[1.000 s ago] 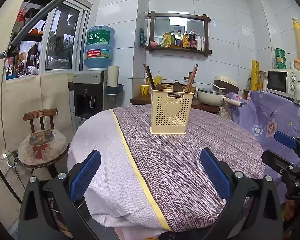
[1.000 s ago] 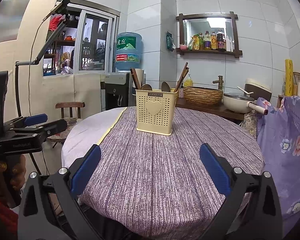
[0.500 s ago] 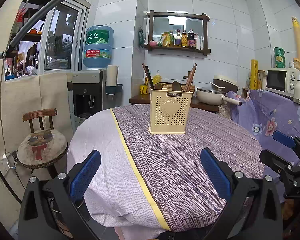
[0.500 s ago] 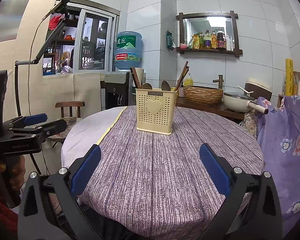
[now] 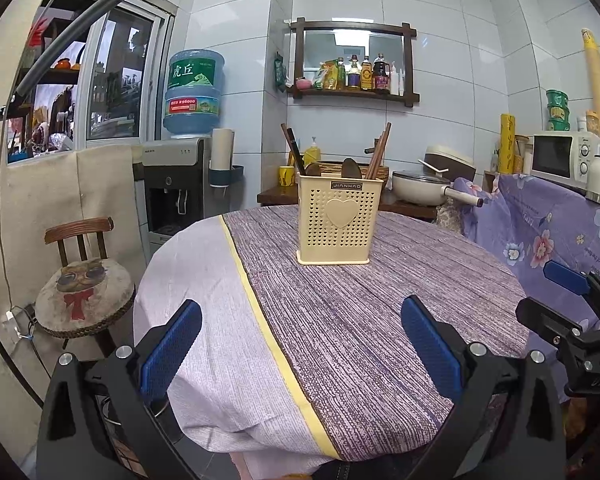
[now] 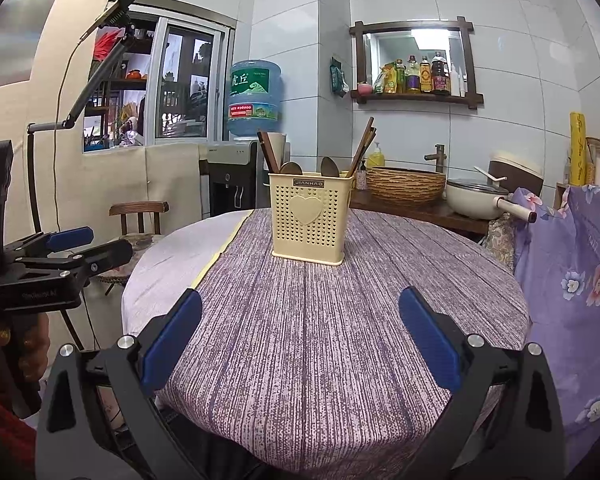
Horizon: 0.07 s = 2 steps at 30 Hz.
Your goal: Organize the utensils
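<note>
A cream perforated utensil holder point(image 5: 339, 222) point(image 6: 310, 220) with a heart on its front stands upright on the far half of the round table point(image 5: 340, 320) point(image 6: 320, 320). Brown chopsticks point(image 5: 378, 152) point(image 6: 362, 148) and two wooden spoons point(image 5: 350, 169) point(image 6: 329, 167) stick out of it. My left gripper point(image 5: 300, 344) hovers over the near table edge, open and empty. My right gripper point(image 6: 300, 336) is also open and empty, at the near edge to the right. Each gripper shows at the side of the other's view.
A purple striped cloth with a yellow band covers the table. A wooden chair point(image 5: 82, 292) stands to the left, a water dispenser point(image 5: 180, 188) behind it. A flowered purple cover point(image 6: 572, 264) hangs on the right. A counter with a pot point(image 5: 424, 192) and basket point(image 6: 406, 184) is behind.
Both grippers have stayed nearly still and open. The left view has shifted very slightly; the holder and its utensils have not moved.
</note>
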Motion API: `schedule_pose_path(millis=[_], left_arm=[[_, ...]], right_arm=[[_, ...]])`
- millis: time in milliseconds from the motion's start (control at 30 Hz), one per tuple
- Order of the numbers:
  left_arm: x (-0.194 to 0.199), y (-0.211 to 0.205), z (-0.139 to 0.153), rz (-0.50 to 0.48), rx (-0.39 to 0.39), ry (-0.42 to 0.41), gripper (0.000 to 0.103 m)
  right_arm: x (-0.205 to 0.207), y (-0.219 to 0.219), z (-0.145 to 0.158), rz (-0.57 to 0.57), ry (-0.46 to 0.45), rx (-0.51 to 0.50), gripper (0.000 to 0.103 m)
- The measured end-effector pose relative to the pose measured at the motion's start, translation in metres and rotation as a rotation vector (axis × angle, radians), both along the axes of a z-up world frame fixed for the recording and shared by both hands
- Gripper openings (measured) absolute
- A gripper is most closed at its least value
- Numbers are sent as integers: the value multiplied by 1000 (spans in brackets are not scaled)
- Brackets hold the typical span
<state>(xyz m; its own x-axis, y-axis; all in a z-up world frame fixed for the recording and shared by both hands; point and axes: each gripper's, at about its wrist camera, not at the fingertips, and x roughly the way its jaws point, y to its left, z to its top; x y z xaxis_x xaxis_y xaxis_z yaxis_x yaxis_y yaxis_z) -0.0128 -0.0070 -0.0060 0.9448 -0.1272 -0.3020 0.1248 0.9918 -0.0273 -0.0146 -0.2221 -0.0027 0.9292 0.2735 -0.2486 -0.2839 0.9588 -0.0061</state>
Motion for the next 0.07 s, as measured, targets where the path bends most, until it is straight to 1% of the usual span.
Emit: schedule_pose_path(millis=[67], left_arm=[[0,1,0,4,-1,2,98]], right_arm=[[0,0,0,0,0,1,97]])
